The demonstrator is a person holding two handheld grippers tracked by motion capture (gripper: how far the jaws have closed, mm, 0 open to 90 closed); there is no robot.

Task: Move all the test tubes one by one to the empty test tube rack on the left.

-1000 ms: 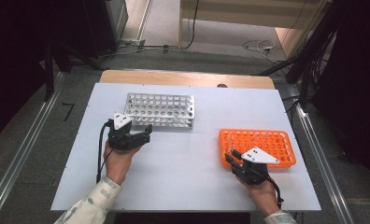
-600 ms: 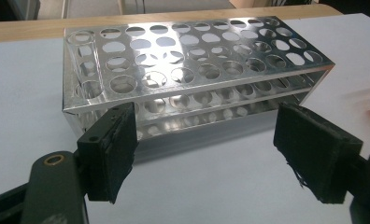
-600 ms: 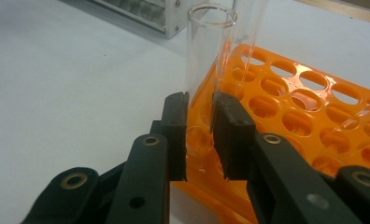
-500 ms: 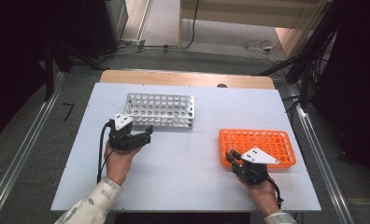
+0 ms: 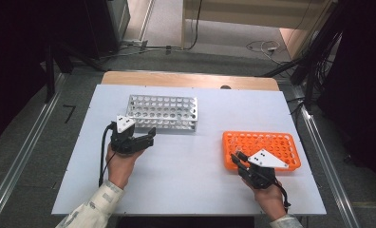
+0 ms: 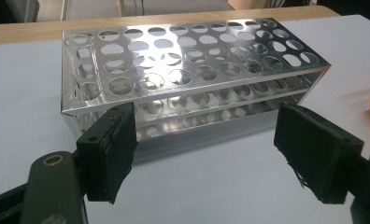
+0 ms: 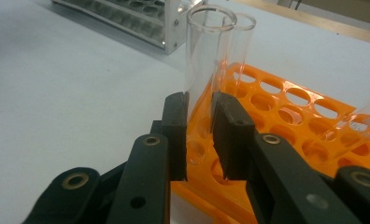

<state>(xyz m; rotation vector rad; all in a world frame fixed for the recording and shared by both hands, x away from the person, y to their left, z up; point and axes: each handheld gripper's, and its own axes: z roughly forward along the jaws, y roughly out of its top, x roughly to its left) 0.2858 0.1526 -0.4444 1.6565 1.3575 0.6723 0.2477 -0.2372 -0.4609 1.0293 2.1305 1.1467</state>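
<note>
I am holding the right gripper (image 5: 239, 159) at the near left corner of the orange rack (image 5: 271, 145), which is sitting toward the right edge of the bench (image 5: 195, 175), and in the right gripper view its fingers (image 7: 176, 126) are clamping a clear glass tube (image 7: 202, 60) that is standing upright in a hole at that corner of the rack (image 7: 286, 121); the fingers have just been closing, with the tube between them, and now the pads are pressing on the glass from both sides. A second clear tube (image 7: 243, 46) is standing just behind the one I am gripping, and another is leaning in at the right border of that view, too cut off to place. My left gripper (image 5: 148, 137) is resting in the left half of the bench, just in front of the metal rack (image 5: 162, 111), which is lying toward the far edge, left of the middle. In the left gripper view its fingers (image 6: 110, 151) are standing wide apart with nothing between them, pointing at the long near side of the metal rack (image 6: 183, 70), close to it but not touching, and the holes I can see in that rack are holding no tubes. The two racks are sitting well apart, with bare white bench between them
</note>
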